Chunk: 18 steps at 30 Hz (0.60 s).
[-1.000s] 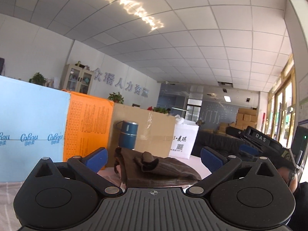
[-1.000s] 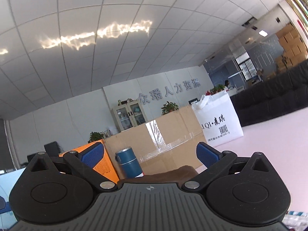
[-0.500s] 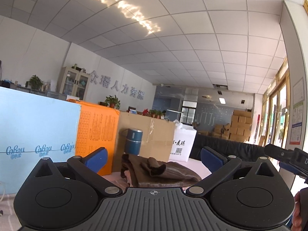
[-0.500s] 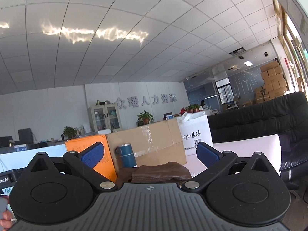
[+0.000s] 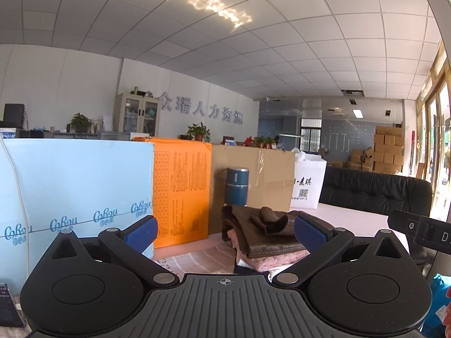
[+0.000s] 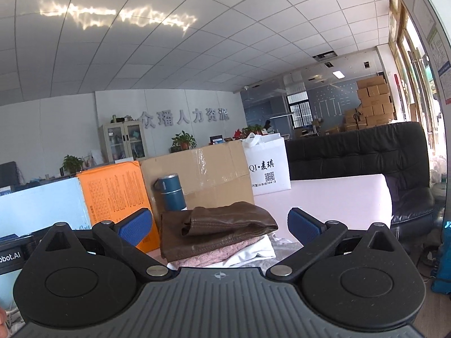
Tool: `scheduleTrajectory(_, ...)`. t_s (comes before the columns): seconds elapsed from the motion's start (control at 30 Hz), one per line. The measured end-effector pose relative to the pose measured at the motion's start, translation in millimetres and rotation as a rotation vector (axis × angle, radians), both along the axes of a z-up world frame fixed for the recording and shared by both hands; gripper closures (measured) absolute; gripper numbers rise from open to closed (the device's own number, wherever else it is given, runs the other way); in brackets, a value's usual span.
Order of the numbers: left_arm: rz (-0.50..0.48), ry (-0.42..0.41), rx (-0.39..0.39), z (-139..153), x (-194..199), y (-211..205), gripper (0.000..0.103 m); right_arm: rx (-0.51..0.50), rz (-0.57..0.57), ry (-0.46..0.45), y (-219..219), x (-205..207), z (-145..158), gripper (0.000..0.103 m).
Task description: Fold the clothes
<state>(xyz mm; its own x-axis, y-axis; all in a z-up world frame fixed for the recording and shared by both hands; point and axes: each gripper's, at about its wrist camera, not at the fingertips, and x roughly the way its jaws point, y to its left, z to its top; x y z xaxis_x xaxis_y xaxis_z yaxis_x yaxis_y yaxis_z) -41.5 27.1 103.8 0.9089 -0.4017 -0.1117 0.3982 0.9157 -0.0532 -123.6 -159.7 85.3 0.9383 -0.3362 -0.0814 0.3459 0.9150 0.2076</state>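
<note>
Left wrist view: the blue carton (image 5: 76, 194) at 9 o'clock carries a repeated printed logo, not clearly readable. The orange carton (image 5: 181, 188) beside it bears fine print, too small to read. The blue flask (image 5: 236, 181) stands upright at 12 o'clock before the brown carton (image 5: 253, 174). The white bag (image 5: 307, 183) at 1 o'clock reads "麦琪" above a QR code. The left gripper (image 5: 224, 232) has its jaws wide apart, holding nothing.

The stack of folded clothes (image 5: 267, 235) lies on the pink table (image 5: 352, 218) just ahead, between the fingertips in line of sight but apart from them. The brown garment (image 6: 217, 225) lies on top, over a pink knit (image 6: 222, 255) and a white piece (image 6: 253, 250). In the right view its long axis runs 9 to 3 o'clock, folded edge toward 3.

Wall lettering (image 6: 184, 118) reads "众瑶人力资源". The right gripper (image 6: 218, 224) is likewise spread and empty. Open tabletop extends toward 2 o'clock, ending at the black sofa (image 6: 366, 155).
</note>
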Motion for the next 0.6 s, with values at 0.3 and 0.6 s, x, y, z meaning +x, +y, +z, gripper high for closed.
scheduleTrajectory(0.3, 0.037, -0.041, 0.065, -1.6, -2.7, -1.6, 0.0, 0.053, 0.072, 0.074, -3.6, 24.6, -23.0, 0.0)
scheduleTrajectory(0.6, 0.078, 0.021, 0.099, -14.4, 12.5, -1.0, 0.0, 0.12, 0.067, 0.132, 0.9, 49.1, -27.8, 0.0)
